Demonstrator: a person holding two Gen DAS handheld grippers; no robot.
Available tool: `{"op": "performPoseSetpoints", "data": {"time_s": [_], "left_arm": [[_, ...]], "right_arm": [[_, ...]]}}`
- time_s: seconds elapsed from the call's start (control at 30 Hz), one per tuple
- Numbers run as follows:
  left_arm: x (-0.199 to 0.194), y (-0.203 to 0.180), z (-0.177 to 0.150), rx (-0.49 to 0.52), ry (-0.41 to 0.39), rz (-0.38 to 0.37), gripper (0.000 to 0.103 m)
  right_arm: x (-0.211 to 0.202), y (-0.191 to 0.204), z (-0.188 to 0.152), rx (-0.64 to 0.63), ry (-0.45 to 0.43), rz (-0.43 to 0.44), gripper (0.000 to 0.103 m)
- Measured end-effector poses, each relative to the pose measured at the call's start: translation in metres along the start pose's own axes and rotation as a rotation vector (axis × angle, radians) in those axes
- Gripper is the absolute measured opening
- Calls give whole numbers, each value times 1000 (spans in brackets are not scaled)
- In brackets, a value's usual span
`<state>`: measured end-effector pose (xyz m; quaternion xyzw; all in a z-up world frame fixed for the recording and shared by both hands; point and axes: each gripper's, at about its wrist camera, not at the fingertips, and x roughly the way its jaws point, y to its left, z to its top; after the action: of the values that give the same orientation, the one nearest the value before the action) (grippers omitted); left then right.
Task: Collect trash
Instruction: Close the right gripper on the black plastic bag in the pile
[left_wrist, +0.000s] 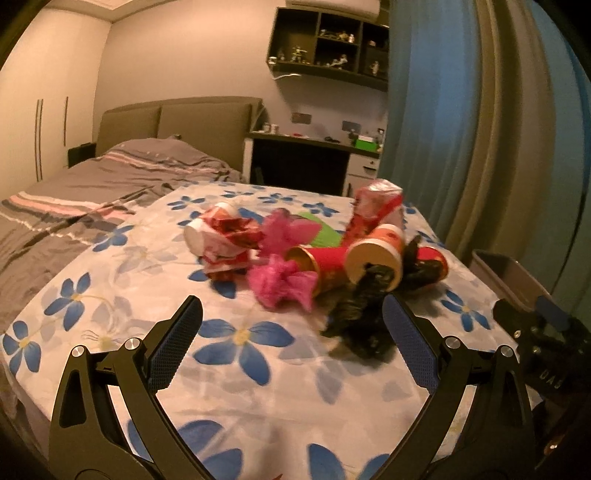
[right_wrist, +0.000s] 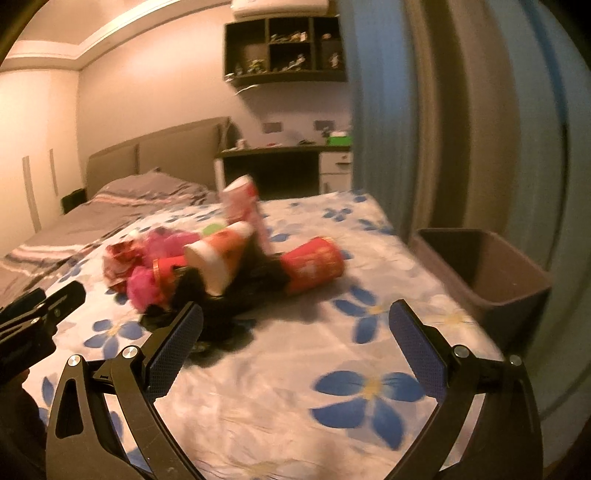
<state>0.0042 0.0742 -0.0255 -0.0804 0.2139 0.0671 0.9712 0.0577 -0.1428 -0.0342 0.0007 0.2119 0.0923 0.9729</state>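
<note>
A heap of trash lies on the blue-flowered cloth (left_wrist: 240, 339): red paper cups (left_wrist: 325, 266) (right_wrist: 314, 264), an orange-and-white cup (left_wrist: 376, 254) (right_wrist: 218, 254), crumpled pink plastic (left_wrist: 280, 284) (right_wrist: 144, 288), a black plastic bag (left_wrist: 358, 325) (right_wrist: 229, 314), red wrappers (left_wrist: 229, 236) and a tall red carton (left_wrist: 373, 210) (right_wrist: 240, 199). My left gripper (left_wrist: 293, 310) is open, short of the pile, its right finger beside the black bag. My right gripper (right_wrist: 295, 314) is open too, its left finger near the black bag. Neither holds anything.
A brown bin (right_wrist: 495, 273) (left_wrist: 509, 277) stands off the cloth's right edge, by blue and beige curtains (left_wrist: 461, 129). A grey bed (left_wrist: 110, 177) lies to the left, with a desk (left_wrist: 314, 155) and wall shelves (left_wrist: 328, 40) behind. The right gripper's body (left_wrist: 543, 332) shows at right in the left wrist view.
</note>
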Motion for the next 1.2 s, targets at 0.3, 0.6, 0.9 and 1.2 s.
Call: {"op": "performPoseSetpoints", "data": {"time_s": [0.3, 0.6, 0.9, 1.2], "left_arm": [[8, 30, 5, -35, -20, 23, 96], [21, 41, 8, -42, -8, -1, 94], [38, 34, 5, -38, 46, -59, 85], [61, 10, 5, -1, 114, -109, 70]], "right_arm": [[43, 52, 6, -81, 61, 106, 75], [77, 81, 7, -121, 124, 153, 42], [86, 75, 2, -128, 161, 184, 2], [52, 53, 4, -119, 82, 187, 1]]}}
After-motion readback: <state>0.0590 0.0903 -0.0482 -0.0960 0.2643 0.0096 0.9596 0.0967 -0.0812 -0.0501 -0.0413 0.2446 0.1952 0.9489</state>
